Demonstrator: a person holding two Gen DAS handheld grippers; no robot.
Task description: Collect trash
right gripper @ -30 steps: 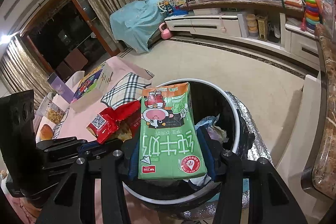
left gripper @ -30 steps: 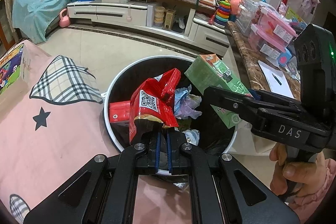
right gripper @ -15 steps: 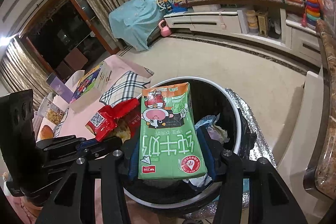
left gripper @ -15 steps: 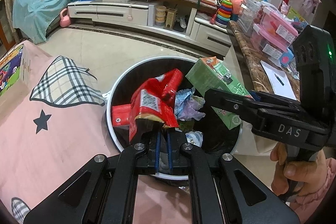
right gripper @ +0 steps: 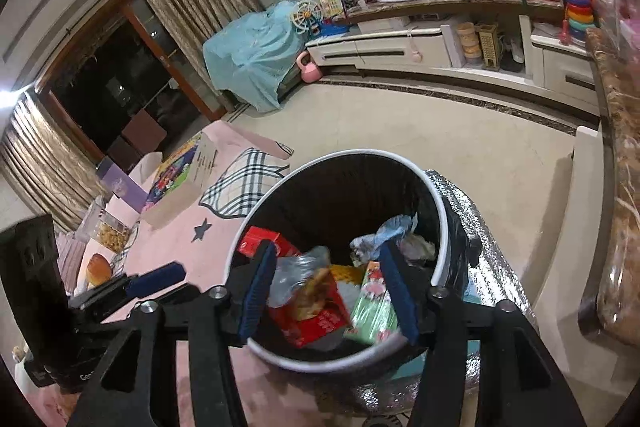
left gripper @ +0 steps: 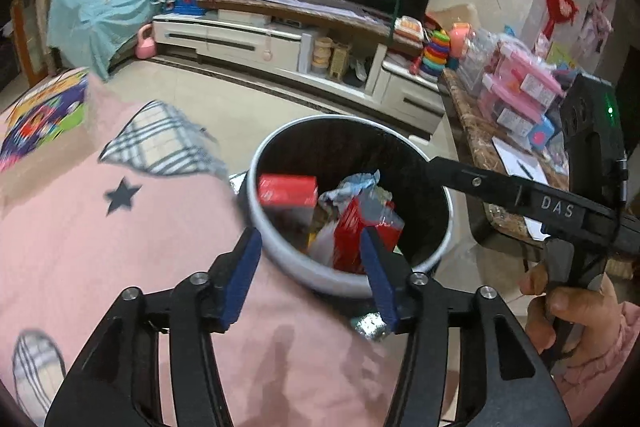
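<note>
A round bin (left gripper: 276, 259) with a white rim and black liner stands beside the pink-covered table; it also shows in the right wrist view (right gripper: 436, 203). Inside lie a red snack wrapper (left gripper: 352, 231) (right gripper: 316, 319), a green carton (right gripper: 372, 307), a red box (left gripper: 288, 191) (right gripper: 260, 241) and crumpled blue paper (right gripper: 384, 231). My left gripper (left gripper: 310, 263) is open and empty above the bin's near rim. My right gripper (right gripper: 328, 287) is open and empty over the bin; its arm reaches in from the right in the left wrist view.
The pink tablecloth (left gripper: 100, 227) with a star and plaid patches lies left of the bin, with a colourful box (right gripper: 176, 179) and snacks on it. A marble counter (left gripper: 472, 123) with pink boxes stands at the right. A TV cabinet (left gripper: 280, 47) is beyond the tiled floor.
Both grippers opened. The red wrapper fell from the left gripper and the green carton from the right into the bin. Both grippers drew back a little.
</note>
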